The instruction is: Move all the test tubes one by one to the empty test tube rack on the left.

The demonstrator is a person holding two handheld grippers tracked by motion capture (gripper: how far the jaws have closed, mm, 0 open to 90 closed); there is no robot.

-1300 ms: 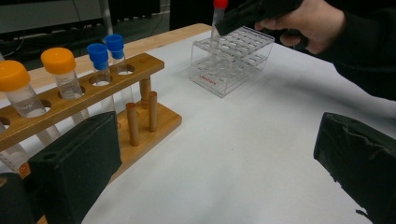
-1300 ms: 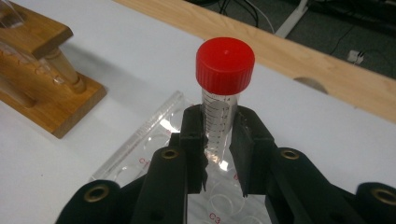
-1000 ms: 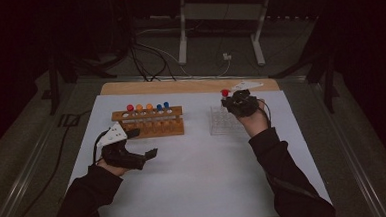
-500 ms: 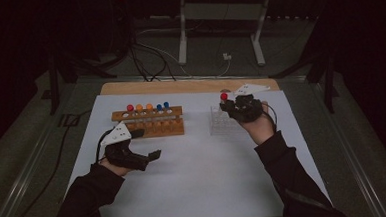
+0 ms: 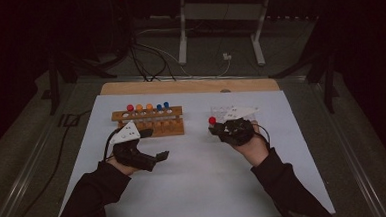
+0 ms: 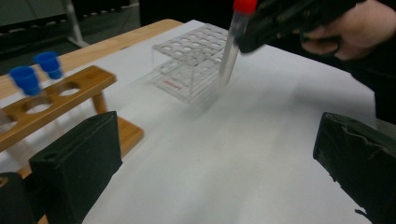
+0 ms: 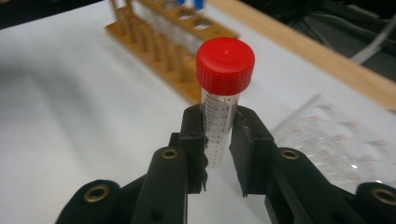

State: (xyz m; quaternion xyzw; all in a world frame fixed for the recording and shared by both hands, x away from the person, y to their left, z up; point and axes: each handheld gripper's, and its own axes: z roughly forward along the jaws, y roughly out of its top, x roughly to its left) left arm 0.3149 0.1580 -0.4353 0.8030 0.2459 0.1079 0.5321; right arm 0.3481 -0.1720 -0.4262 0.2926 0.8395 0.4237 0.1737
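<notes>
My right gripper [image 7: 218, 154] is shut on a clear graduated tube with a red cap [image 7: 224, 65], held upright above the white mat. In the high view this gripper [image 5: 221, 129] and its red-capped tube [image 5: 212, 120] hang just in front of the clear plastic rack [image 5: 226, 111]. The left gripper view shows the same tube [image 6: 231, 46] tilted over the clear rack [image 6: 191, 65]. My left gripper [image 5: 154, 144] stands open with nothing between its pads [image 6: 77, 168], close to the wooden rack [image 5: 149, 122]. That rack holds tubes with red, orange and blue caps [image 6: 25, 79].
A white mat [image 5: 200, 183] covers the table, with a wooden board [image 5: 190, 86] along its far edge. Cables and a metal stand [image 5: 216, 17] lie on the dark floor beyond. Bare mat lies between the two hands.
My right gripper has carried the red-capped tube back from over the clear rack, toward the person and slightly left. The left gripper has drifted a little to the right and stays open.
</notes>
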